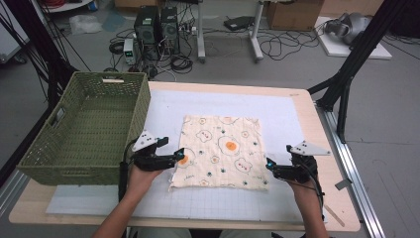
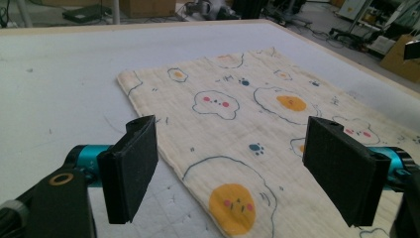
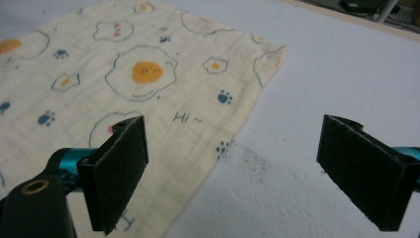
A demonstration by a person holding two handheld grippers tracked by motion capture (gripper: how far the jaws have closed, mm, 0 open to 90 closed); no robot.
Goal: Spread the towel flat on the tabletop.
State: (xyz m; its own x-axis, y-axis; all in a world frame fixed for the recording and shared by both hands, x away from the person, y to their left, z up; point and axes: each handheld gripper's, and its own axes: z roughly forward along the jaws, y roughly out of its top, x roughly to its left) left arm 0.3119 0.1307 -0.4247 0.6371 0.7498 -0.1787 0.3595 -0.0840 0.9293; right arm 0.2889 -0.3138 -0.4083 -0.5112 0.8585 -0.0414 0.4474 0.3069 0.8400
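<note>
We see the cloth [image 1: 221,151] flat near the tabletop's front edge; left gripper [image 1: 179,154] and right gripper [image 1: 269,165] (both gaping) straddle, perhaps touching, its side edges.

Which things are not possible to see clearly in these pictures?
- Cloth: its near left corner in the high view is covered by the left gripper.
- Basket: its far inner floor in the high view is hidden behind the rim.
- Cloth print near the right gripper: the word behind its left jaw in the right gripper view is cut off.
</note>
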